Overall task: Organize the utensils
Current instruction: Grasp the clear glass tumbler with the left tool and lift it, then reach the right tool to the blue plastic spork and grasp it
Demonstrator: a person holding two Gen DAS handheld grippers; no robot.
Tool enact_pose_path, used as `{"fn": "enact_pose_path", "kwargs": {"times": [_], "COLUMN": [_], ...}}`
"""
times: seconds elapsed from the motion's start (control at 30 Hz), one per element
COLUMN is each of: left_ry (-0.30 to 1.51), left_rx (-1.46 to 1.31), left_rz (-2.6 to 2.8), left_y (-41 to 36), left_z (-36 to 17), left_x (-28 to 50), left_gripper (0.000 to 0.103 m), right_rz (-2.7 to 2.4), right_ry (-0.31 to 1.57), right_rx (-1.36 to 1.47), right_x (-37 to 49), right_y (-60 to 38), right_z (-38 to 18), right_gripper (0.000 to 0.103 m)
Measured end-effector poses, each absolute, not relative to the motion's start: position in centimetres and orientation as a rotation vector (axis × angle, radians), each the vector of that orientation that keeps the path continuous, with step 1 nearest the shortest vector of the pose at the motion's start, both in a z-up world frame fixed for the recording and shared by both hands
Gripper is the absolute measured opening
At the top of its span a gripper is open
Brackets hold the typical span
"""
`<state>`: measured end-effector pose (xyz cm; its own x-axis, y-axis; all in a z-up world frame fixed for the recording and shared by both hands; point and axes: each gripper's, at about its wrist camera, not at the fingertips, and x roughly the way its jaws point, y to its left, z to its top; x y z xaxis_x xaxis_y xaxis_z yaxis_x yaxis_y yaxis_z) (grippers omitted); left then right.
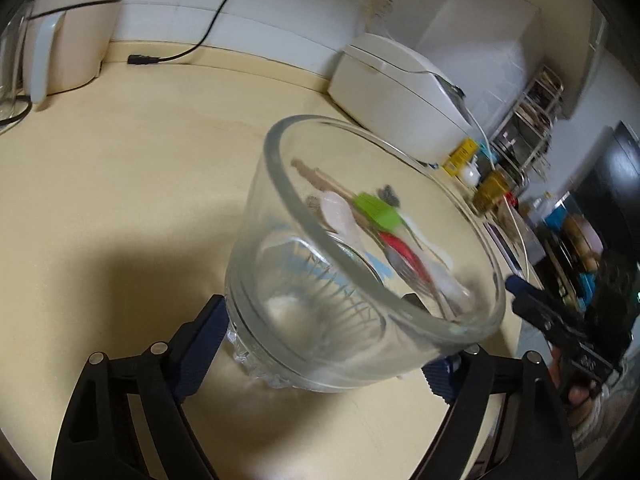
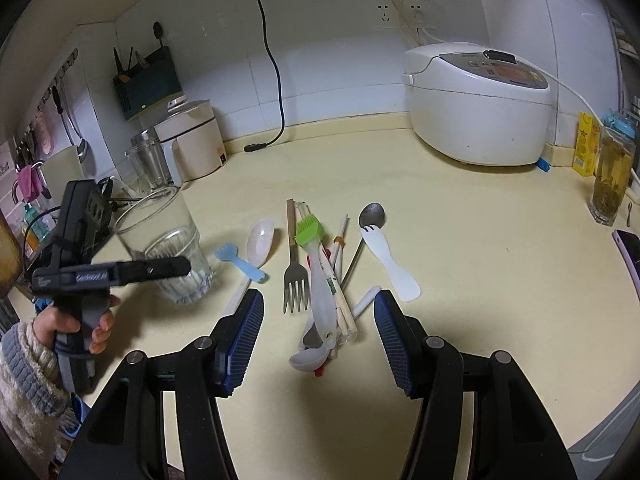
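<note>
Right wrist view: the right gripper (image 2: 318, 336), jaws spread wide and grasping nothing, hovers over a pile of utensils on the pale yellow countertop (image 2: 480, 248): a steel fork (image 2: 295, 276), a green silicone brush (image 2: 309, 231), wooden chopsticks (image 2: 338, 292), a steel spoon (image 2: 370, 220), a white plastic spork (image 2: 390, 264) and a small blue plastic fork (image 2: 240, 262). To the left, the left gripper (image 1: 324, 344) clamps the base of a clear, empty drinking glass (image 1: 360, 264), tilted and just beside the pile. A white rice cooker (image 2: 476, 108) stands against the wall.
</note>
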<state>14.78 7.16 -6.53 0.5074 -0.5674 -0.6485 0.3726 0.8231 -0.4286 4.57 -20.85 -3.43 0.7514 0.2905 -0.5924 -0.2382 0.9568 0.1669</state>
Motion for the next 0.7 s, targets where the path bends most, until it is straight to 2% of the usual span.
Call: {"fn": "enact_pose_path", "kwargs": {"times": [0.2, 0.33, 0.7], "left_ry": [0.872, 0.904, 0.890], "left_rx": [-0.249, -0.317, -0.394], "left_rz": [-0.578, -0.577, -0.575], "left_y": [7.0, 7.3, 8.2], "left_z": [-6.7, -7.3, -7.6], "left_x": [14.0, 14.7, 14.5], "left_gripper": [0.089, 0.093, 0.093], "right_rz": [0.319, 0.321, 0.302], "right_ry": [0.673, 0.677, 0.705], "right_rx": [0.085, 0.081, 0.106], "right_x": [4.3, 4.0, 4.3], "right_y": [-20.9, -21.0, -21.1], "right_z": [-3.7, -3.7, -4.2], "right_gripper": [0.058, 0.058, 0.058]}}
